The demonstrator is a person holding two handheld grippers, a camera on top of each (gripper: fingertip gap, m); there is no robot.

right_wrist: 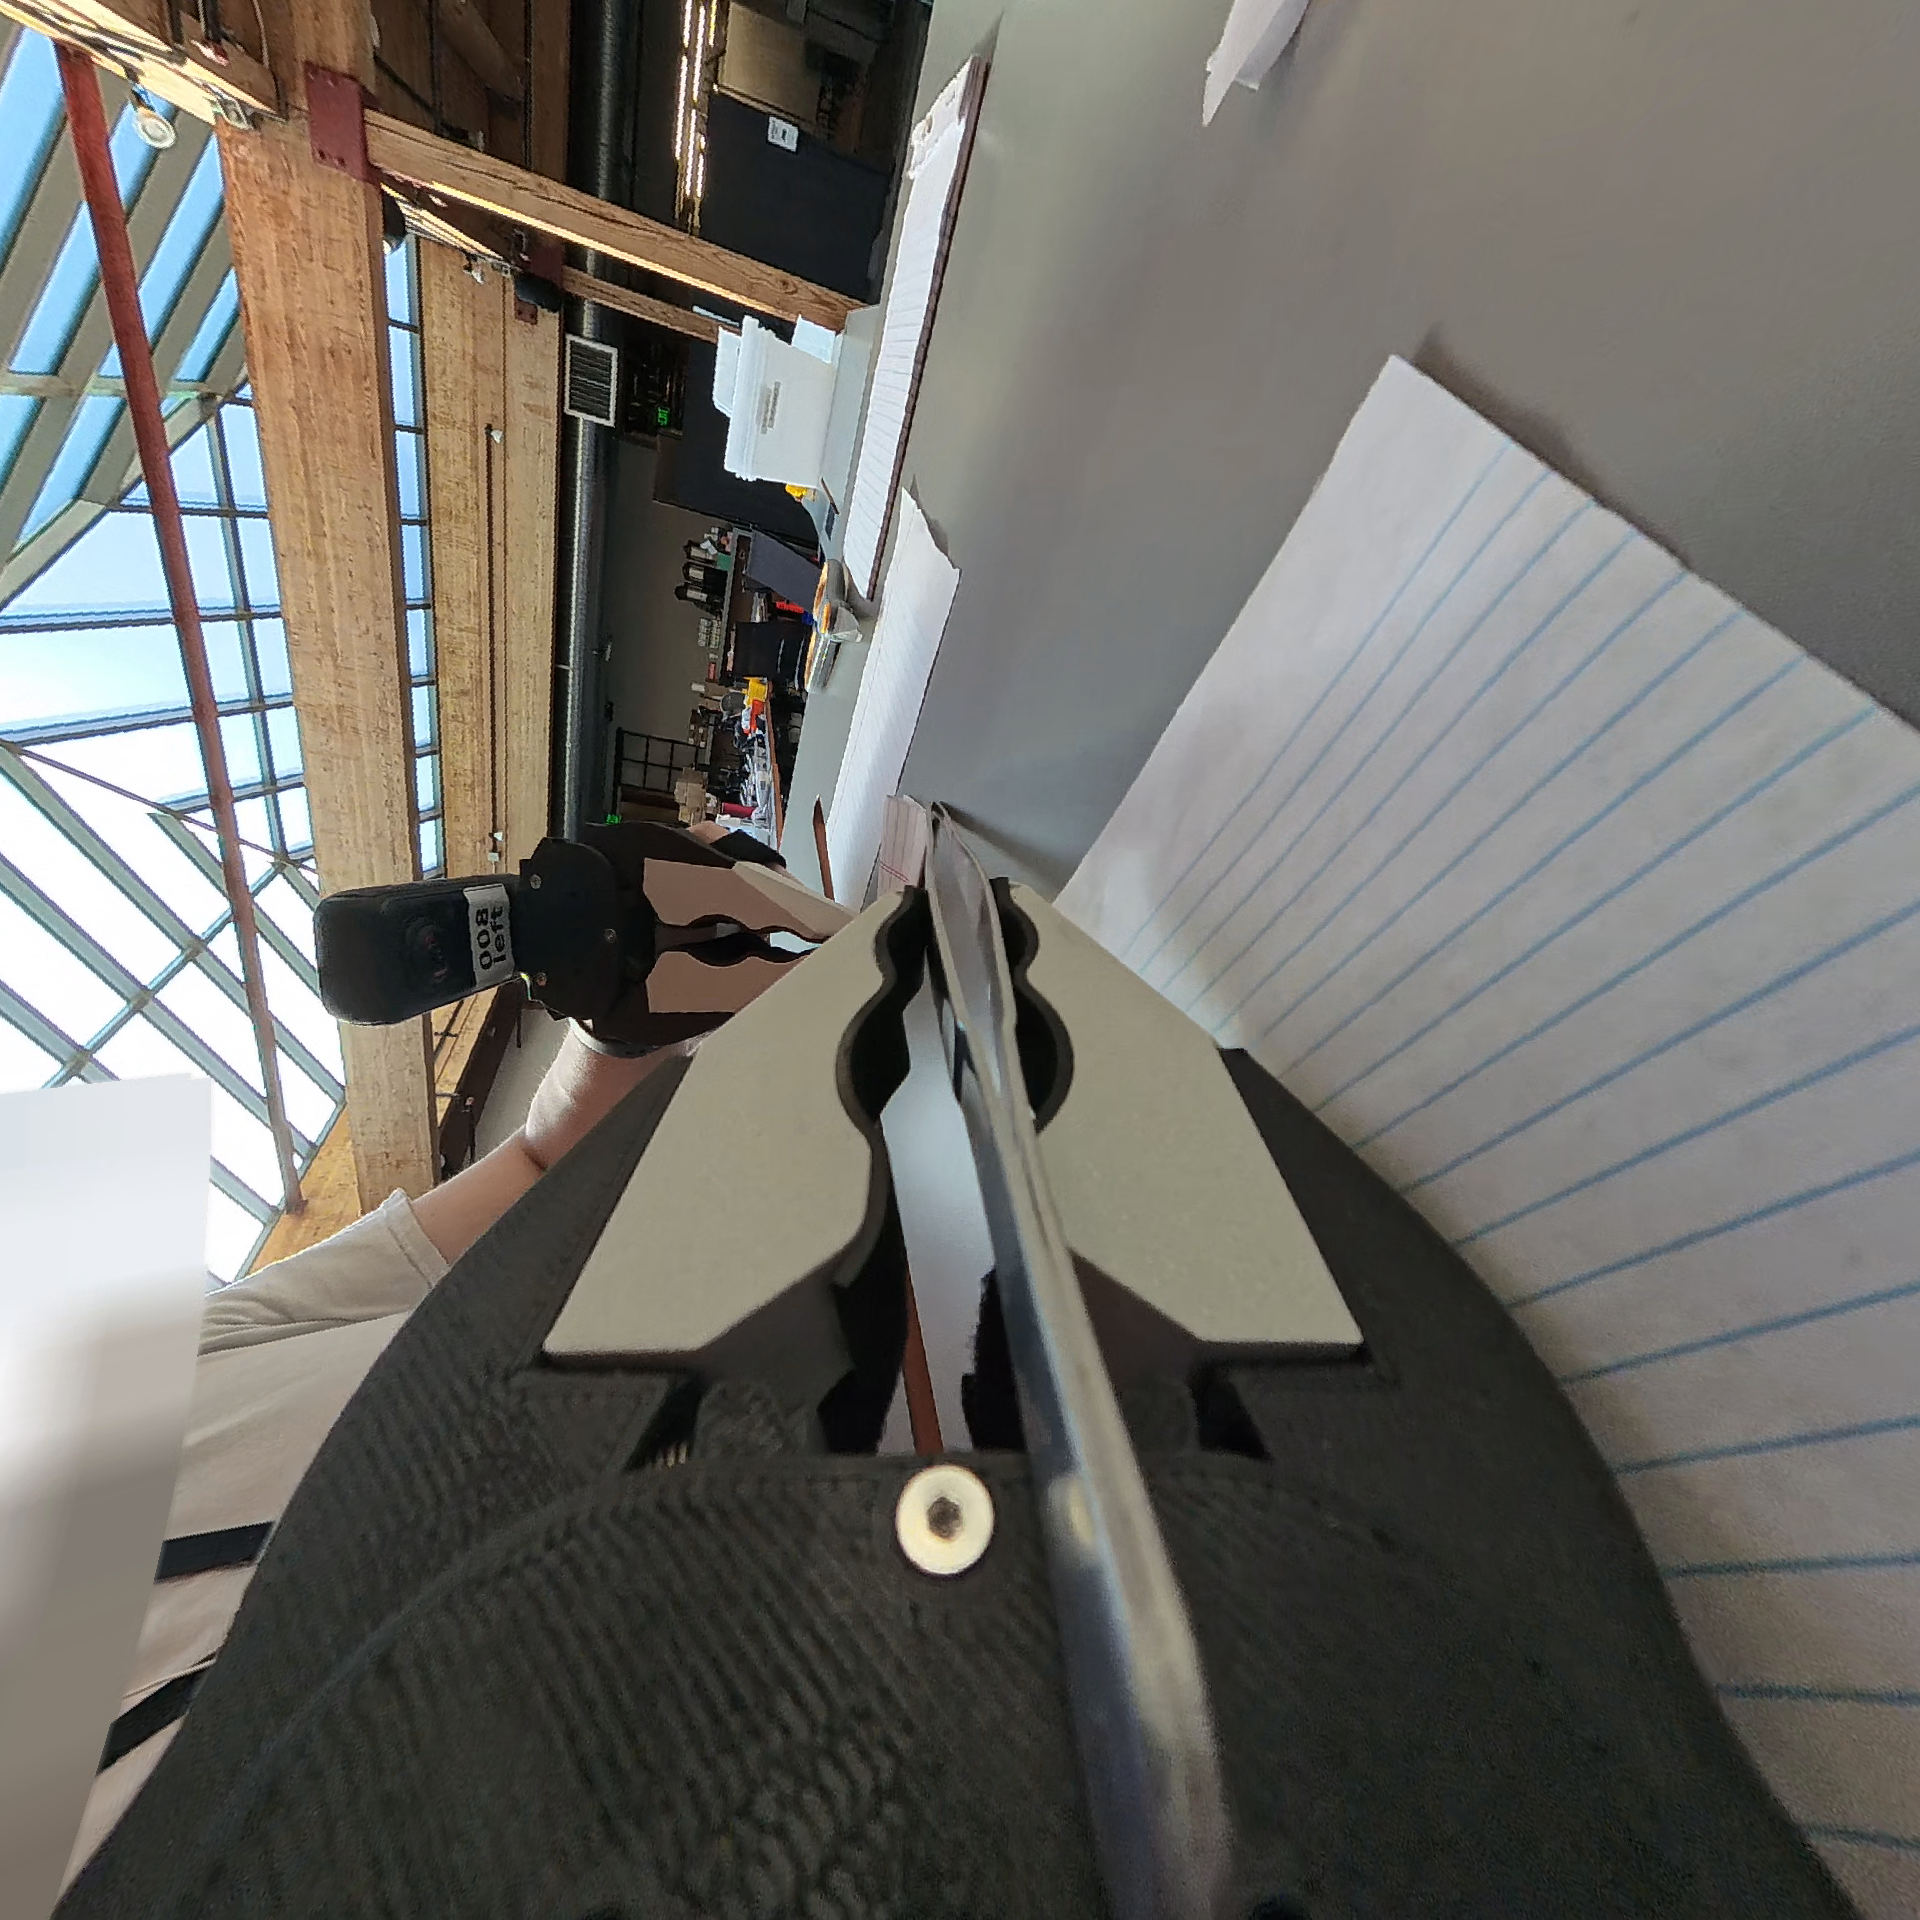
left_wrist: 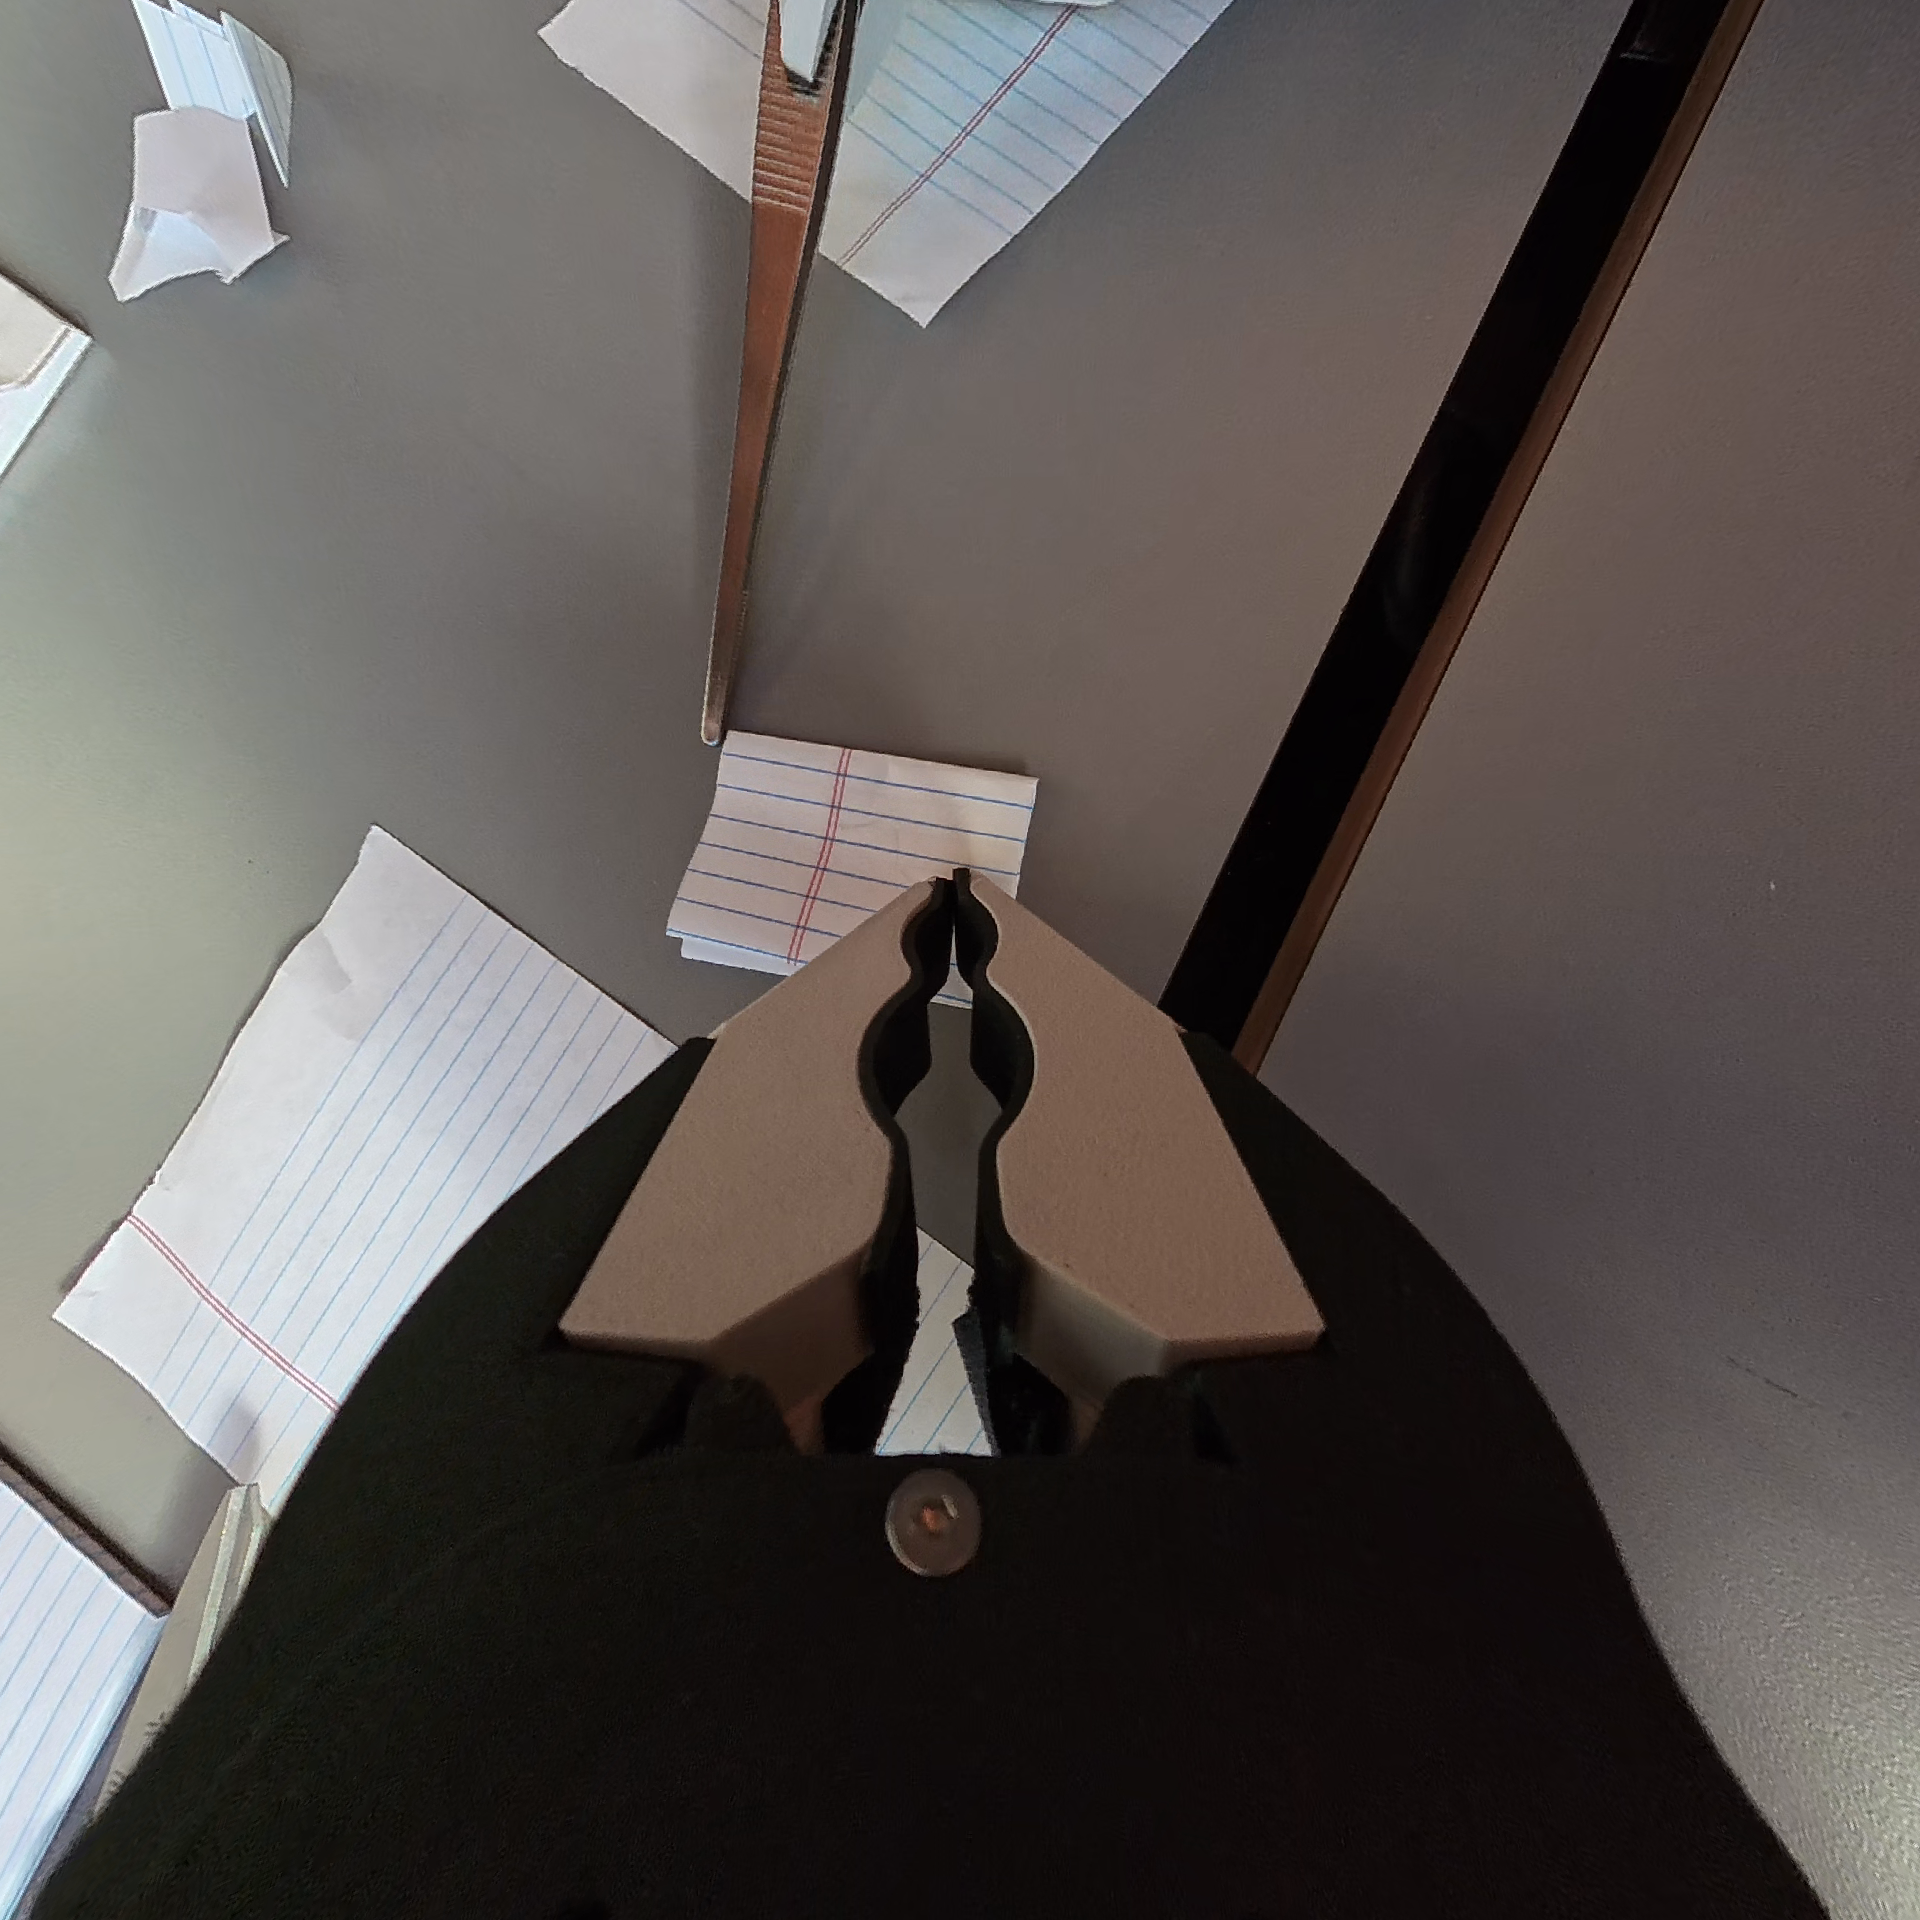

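Your left gripper (left_wrist: 954, 883) has its two tan fingers brought together at the tips, with only the wavy gap behind them open. The tips sit over the near edge of a small folded piece of lined paper (left_wrist: 852, 831) on the grey table (left_wrist: 416, 582); whether they actually pinch that edge or merely cover it cannot be told from this angle.

Your right gripper (right_wrist: 961, 894) is closed on a pair of long metal tweezers (right_wrist: 997, 1091), clamped lengthwise between the fingers so that the shaft runs back over the black body past the screw. In the left wrist view the same tweezers (left_wrist: 764, 416) reach down from the top edge, and their closed tip rests at the far left corner of the folded paper (touching or just short of it; the view does not settle this).

Around the folded piece: a larger lined sheet (left_wrist: 343, 1143) lies flat just beside it on the near left, another lined sheet (left_wrist: 935, 145) lies farther off under the tweezers' shaft, and crumpled paper scraps (left_wrist: 203, 177) sit well apart at the far left. A dark strip (left_wrist: 1455, 540) runs diagonally along the table on the right.
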